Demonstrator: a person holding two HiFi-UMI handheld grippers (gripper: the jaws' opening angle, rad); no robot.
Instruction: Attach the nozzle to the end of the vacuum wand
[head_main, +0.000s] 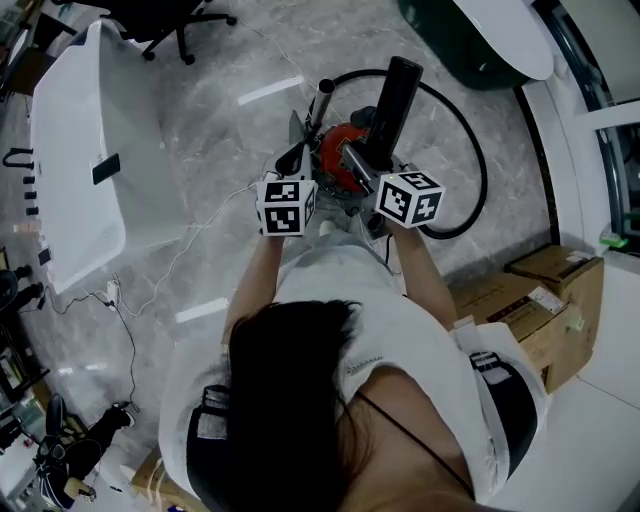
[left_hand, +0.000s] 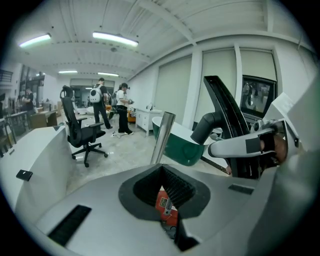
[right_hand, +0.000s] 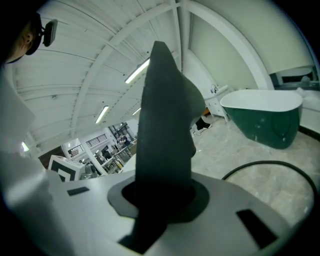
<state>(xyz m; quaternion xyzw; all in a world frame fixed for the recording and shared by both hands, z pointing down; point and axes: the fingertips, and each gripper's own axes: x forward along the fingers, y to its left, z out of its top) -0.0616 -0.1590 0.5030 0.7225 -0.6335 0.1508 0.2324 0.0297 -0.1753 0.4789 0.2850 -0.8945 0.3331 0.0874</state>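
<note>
Black tapered plastic nozzle (right_hand: 162, 130) sits in the right hand-held gripper (right_hand: 160, 197), jaws pinching its lower body, long axis pointing up and far. Silver metal vacuum wand tube (head_main: 320, 102) rises just left of it, roughly parallel, the two apart. Left hand-held gripper (left_hand: 169, 202) is nearer the wand, jaws pressed together, nothing seen between them. Red vacuum body (head_main: 335, 155) sits below. Nozzle likely needs shifting left onto the wand end.

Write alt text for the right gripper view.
The right gripper is clamped on a black nozzle that rises up the middle of the frame. Behind it, a green bathtub stands on the marbled floor at right, with a black hose looping in front.
</note>
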